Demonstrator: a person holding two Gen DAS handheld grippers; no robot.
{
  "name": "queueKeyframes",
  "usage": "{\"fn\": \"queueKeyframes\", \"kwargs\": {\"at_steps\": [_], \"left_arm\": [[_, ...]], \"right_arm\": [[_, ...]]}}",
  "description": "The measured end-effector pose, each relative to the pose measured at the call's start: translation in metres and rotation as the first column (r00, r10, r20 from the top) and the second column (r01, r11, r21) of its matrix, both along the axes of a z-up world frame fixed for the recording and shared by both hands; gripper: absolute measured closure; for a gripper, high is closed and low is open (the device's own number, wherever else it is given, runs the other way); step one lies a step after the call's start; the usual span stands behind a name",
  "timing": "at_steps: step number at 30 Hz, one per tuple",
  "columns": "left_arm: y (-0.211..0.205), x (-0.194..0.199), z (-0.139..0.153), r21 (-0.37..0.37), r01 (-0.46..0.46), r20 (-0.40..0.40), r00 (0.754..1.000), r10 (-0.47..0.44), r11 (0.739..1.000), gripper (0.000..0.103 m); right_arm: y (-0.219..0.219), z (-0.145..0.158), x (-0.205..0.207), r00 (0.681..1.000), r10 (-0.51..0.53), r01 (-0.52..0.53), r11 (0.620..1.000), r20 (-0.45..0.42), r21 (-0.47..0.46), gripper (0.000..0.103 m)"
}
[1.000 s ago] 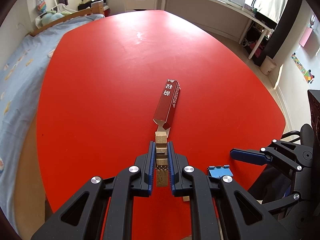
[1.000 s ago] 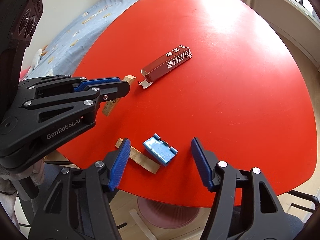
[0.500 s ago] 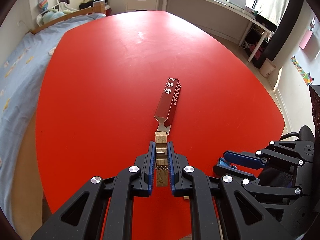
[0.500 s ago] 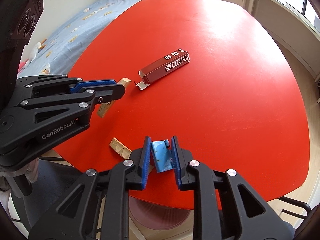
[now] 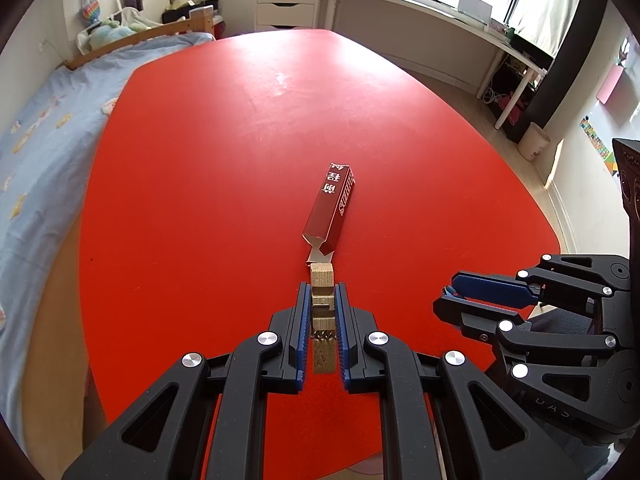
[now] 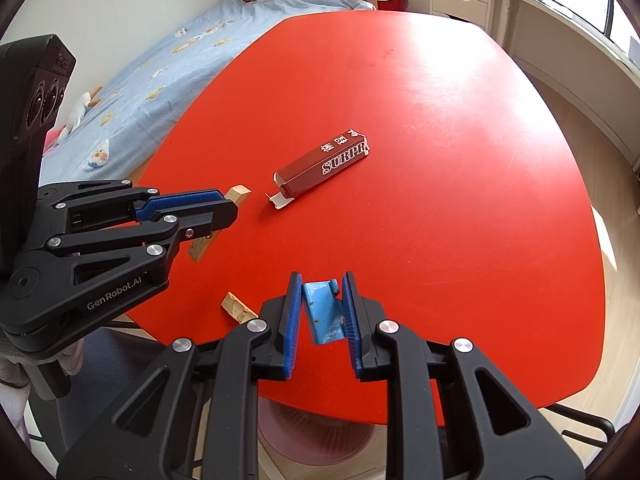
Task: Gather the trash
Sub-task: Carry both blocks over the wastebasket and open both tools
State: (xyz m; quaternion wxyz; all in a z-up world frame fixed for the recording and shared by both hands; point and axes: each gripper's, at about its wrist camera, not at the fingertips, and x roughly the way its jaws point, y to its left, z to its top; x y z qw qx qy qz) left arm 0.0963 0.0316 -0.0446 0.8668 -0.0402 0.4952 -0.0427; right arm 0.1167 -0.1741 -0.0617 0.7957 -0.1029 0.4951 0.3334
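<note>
My left gripper (image 5: 322, 292) is shut on a notched wooden block (image 5: 322, 276) and holds it just above the near part of the red table (image 5: 192, 168). In the right wrist view the same block (image 6: 239, 193) sticks out past the left gripper (image 6: 230, 210). My right gripper (image 6: 320, 282) is shut on a small blue plastic piece (image 6: 325, 314) at the table's near edge; in the left wrist view this gripper (image 5: 448, 300) shows at the right. A dark red carton (image 5: 331, 208) with an open flap lies just beyond the wooden block.
A second small wooden piece (image 6: 238, 308) lies at the table's near edge, left of my right gripper. A pink round bin (image 6: 316, 436) stands on the floor below that edge. A bed (image 6: 160, 60) runs along the table's left side, and a desk (image 5: 440, 20) stands at the back.
My right gripper has shut on the blue piece, which now stands tilted between the pads instead of lying flat. The left gripper still holds the wooden block in the same place.
</note>
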Motion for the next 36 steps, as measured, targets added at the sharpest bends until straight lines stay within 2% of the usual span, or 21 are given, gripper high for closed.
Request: {"fn": "queueKeyframes", "kwargs": {"at_steps": [11,21,30,36], "left_arm": [[-0.005,-0.026,0.025,-0.005,0.003,0.044,0.999,-0.003,1.000,0.091],[-0.023,-0.067,0.046,-0.025,0.024,0.089,0.996,-0.021,0.999,0.092],[-0.041,-0.107,0.052,-0.043,0.043,0.102,0.994,-0.038,0.998,0.091],[-0.054,-0.126,0.048,-0.049,0.069,0.092,0.994,-0.064,0.996,0.091]], "right_arm": [[-0.017,0.025,-0.016,0.998,0.055,-0.056,0.998,0.025,0.036,0.083],[-0.046,0.054,-0.050,0.991,0.118,-0.123,0.990,0.067,0.070,0.083],[-0.076,0.065,-0.081,0.985,0.159,-0.166,0.980,0.066,0.109,0.083],[-0.089,0.059,-0.100,0.980,0.192,-0.196,0.974,0.043,0.114,0.083]]}}
